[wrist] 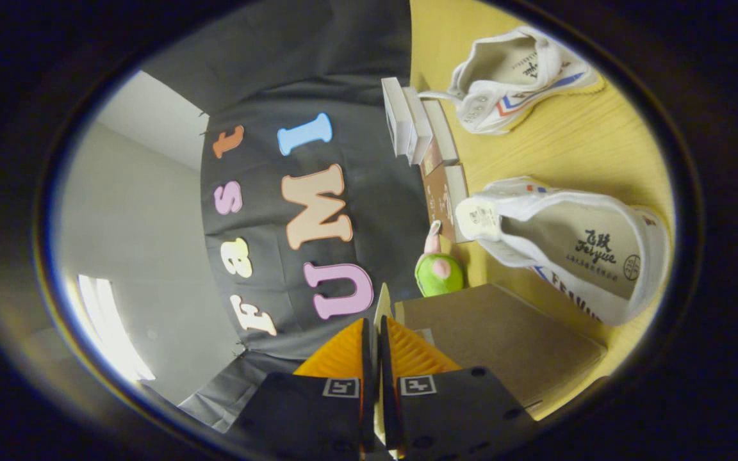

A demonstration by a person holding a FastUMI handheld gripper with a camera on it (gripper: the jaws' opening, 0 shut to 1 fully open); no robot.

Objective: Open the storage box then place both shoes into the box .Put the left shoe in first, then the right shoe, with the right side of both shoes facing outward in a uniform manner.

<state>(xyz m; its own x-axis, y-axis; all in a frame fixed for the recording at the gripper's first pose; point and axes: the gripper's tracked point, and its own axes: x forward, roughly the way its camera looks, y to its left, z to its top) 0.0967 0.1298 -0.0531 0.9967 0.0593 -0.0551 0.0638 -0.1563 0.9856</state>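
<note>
My gripper [374,328] is rolled on its side, so the yellow wooden table [574,147] runs upright beside it. Its fingers are shut on a thin pale flap [382,301], the lid edge of the brown cardboard storage box [503,336], which lies right next to the fingers. A white canvas shoe [574,250] with blue and red trim rests on the table just beyond the box, its opening toward me. The second white shoe [523,77] lies farther off on the table, laces trailing.
A green and pink plush toy [439,272] sits between the box and the booth's black cloth wall. Beyond it, small white boxes [407,118] and a brown carton [439,192] line the wall. A grey room wall [132,211] shows past the cloth.
</note>
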